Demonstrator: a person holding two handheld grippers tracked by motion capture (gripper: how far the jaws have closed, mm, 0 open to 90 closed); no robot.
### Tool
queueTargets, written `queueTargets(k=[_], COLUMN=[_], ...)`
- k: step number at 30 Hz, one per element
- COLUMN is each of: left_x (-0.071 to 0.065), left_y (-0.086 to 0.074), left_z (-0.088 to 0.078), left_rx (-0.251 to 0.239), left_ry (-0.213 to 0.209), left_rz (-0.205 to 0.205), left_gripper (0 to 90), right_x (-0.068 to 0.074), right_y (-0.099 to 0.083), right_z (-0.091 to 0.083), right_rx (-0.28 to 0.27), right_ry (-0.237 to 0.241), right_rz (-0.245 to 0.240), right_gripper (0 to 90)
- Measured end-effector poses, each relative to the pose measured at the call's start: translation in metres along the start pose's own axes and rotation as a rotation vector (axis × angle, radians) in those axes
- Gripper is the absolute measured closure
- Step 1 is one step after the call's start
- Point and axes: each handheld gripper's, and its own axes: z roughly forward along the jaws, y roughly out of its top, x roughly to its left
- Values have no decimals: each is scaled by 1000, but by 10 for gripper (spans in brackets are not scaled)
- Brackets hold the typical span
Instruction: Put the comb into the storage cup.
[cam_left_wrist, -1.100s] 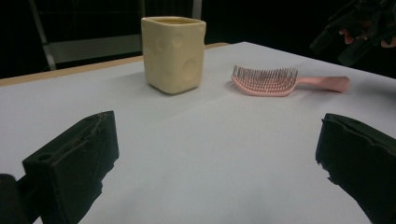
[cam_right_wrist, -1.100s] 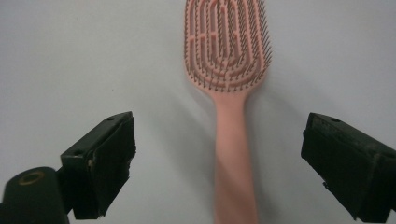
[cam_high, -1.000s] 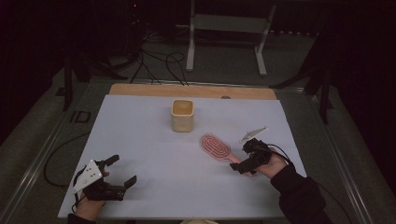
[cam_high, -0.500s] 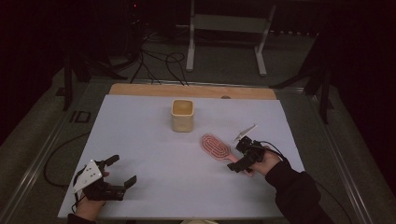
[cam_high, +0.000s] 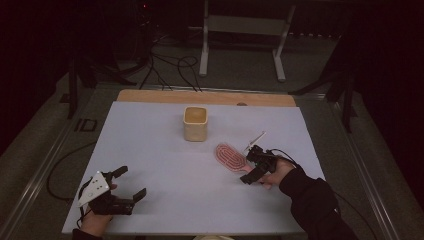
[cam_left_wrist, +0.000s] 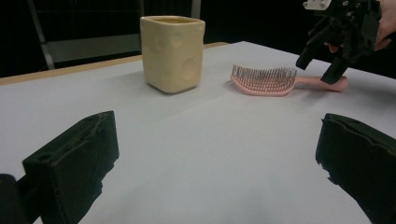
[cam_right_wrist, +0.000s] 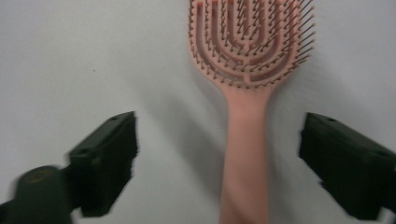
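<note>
Right gripper is spread wide, directly over the handle of the pink plastic hairbrush. In the right gripper view the handle runs up between the two jaws with bare white sheet on both sides, touching neither. Brush lies flat, bristles up, head pointing away from the jaws. Left gripper is released, holding nothing, parked near the near-left corner of the white table sheet, well apart from the brush. Pale yellow square ceramic cup stands upright beyond the brush head, clear gap between them. Open sheet between the two grippers. Far edge is a bare wooden strip.
</note>
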Motion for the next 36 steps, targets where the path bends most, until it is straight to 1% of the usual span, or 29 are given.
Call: queueTargets(k=[4, 5, 6, 8, 9, 10, 11, 12, 14, 16, 18, 19, 20, 22, 24, 25, 26, 28, 30, 32, 33, 35, 36], left_x=[0, 0, 0, 0, 0, 0, 0, 0, 0, 0, 0, 0, 0, 0, 0, 0, 0, 0, 0, 0, 0, 0, 0], left_y=[0, 0, 0, 0, 0, 0, 0, 0, 0, 0, 0, 0, 0, 0, 0, 0, 0, 0, 0, 0, 0, 0, 0], left_z=[0, 0, 0, 0, 0, 0, 0, 0, 0, 0, 0, 0, 0, 0, 0, 0, 0, 0, 0, 0, 0, 0, 0], left_rx=[0, 0, 1, 2, 1, 0, 0, 0, 2, -1, 0, 0, 1, -3, -2, -1, 0, -2, -1, -1, -3, -3, -1], left_ry=[0, 1, 0, 0, -1, -1, -1, -1, 0, 0, -1, -1, -1, -2, -1, -1, -1, -1, -1, -1, -2, -1, -1], left_rz=[2, 1, 0, 5, 4, 2, 0, 0, 5, 0, -1, 0, 5, 1, -1, 0, 3, 1, 1, 4, 2, -2, 0], left_gripper=[1, 1, 1, 1, 1, 1, 1, 1, 1, 1, 1, 1, 1, 1, 1, 1, 1, 1, 1, 1, 1, 1, 1], right_x=[-1, -1, -1, -1, -2, -2, -3, -2, -3, -5, -4, -5, -5, -6, -5, -6, -6, -6, -7, -8, -9, -9, -9], right_y=[3, 4, 5, 6, 7, 7, 7, 7, 8, 7, 7, 7, 8, 8, 8, 8, 8, 9, 10, 10, 11, 12, 12], right_z=[3, 3, 4, 5, 5, 5, 6, 6, 8, 10, 11, 12, 13, 15, 17, 18, 19, 20, 21, 22, 24, 24, 24], right_rx=[5, 11, 13, 17, 20, 22, 29, 31, 47, 62, 71, 75, 83, 93, 117, 116, 115, 126, 127, 132, 143, 151, 148], right_ry=[4, -1, -2, -20, -28, -27, -28, -31, -29, -37, -42, -45, -48, -51, -72, -75, -73, -85, -83, -79, -70, -67, -72], right_rz=[8, 1, 8, 9, 6, 6, 3, 9, 4, -20, -23, -34, -26, -31, -31, -38, -35, -28, -33, -17, -21, -11, -20], right_gripper=[188, 195, 216, 267, 317, 358, 368, 413, 445, 506, 519, 536, 551, 559, 576, 602, 605, 622, 633, 651, 651, 650, 661])
